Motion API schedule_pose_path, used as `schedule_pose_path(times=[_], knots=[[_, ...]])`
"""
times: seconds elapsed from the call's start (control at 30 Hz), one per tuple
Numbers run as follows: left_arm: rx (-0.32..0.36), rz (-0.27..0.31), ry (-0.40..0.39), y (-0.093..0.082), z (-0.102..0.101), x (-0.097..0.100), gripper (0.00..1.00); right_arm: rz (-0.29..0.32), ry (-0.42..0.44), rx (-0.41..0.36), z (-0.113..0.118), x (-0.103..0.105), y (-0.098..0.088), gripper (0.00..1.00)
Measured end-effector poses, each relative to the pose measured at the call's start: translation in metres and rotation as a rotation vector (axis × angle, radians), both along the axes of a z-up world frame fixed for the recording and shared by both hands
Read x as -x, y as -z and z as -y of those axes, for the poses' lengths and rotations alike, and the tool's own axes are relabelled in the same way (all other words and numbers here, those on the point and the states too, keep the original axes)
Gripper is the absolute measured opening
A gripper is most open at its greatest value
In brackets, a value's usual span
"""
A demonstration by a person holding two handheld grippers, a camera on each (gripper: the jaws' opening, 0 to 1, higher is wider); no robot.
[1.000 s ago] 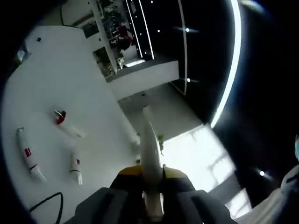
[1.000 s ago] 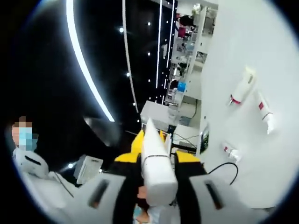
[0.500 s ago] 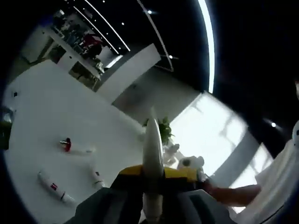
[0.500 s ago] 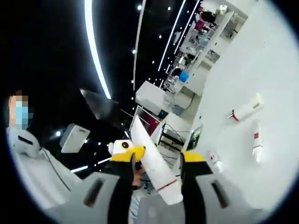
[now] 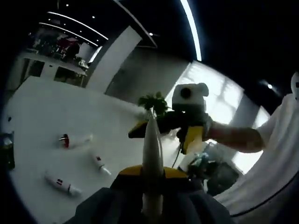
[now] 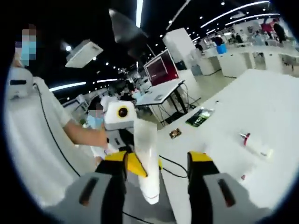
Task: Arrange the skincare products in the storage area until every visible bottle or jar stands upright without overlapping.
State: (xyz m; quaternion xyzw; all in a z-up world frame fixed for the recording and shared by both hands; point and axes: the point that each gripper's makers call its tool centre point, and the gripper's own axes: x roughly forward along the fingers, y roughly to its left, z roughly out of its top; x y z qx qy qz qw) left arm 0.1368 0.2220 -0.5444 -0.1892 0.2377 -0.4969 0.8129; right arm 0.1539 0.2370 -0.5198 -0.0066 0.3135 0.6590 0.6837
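In the left gripper view, our left gripper (image 5: 152, 186) pinches a white tube (image 5: 152, 149) between its jaws, held above the white table (image 5: 42, 116), where three more tubes lie flat: one red-capped (image 5: 74, 139), one (image 5: 99, 163) near it, one (image 5: 62, 184) nearest us. The right gripper (image 5: 187, 128) hovers ahead.

In the right gripper view, the jaws stand spread with a second white tube (image 6: 147, 163) resting against the left one. We judge both tubes are mid-carry; next each must be set upright, apart from the others.
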Motion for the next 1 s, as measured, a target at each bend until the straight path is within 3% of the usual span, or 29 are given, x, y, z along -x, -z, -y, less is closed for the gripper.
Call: schedule_pose_path(times=[0.17, 0.27, 0.43, 0.53, 0.6, 1.0], knots=[[-0.040, 0.021, 0.030, 0.005, 0.003, 0.011, 0.13, 0.064, -0.191, 0.090, -0.007, 0.014, -0.004, 0.48], [-0.079, 0.042, 0.066, 0.010, 0.007, 0.018, 0.13, 0.092, -0.315, 0.163, -0.009, 0.024, -0.003, 0.40], [-0.110, 0.069, 0.096, 0.012, 0.012, 0.025, 0.13, 0.098, -0.491, 0.258, -0.010, 0.042, 0.003, 0.29], [-0.129, 0.084, 0.105, 0.011, 0.014, 0.027, 0.13, 0.135, -0.554, 0.306, -0.008, 0.045, 0.010, 0.20], [-0.138, 0.097, 0.103, 0.010, 0.013, 0.027, 0.13, 0.121, -0.590, 0.325, -0.008, 0.051, 0.012, 0.17], [-0.181, 0.119, 0.094, 0.015, 0.011, 0.024, 0.13, 0.138, -0.679, 0.413, -0.006, 0.051, 0.023, 0.16]])
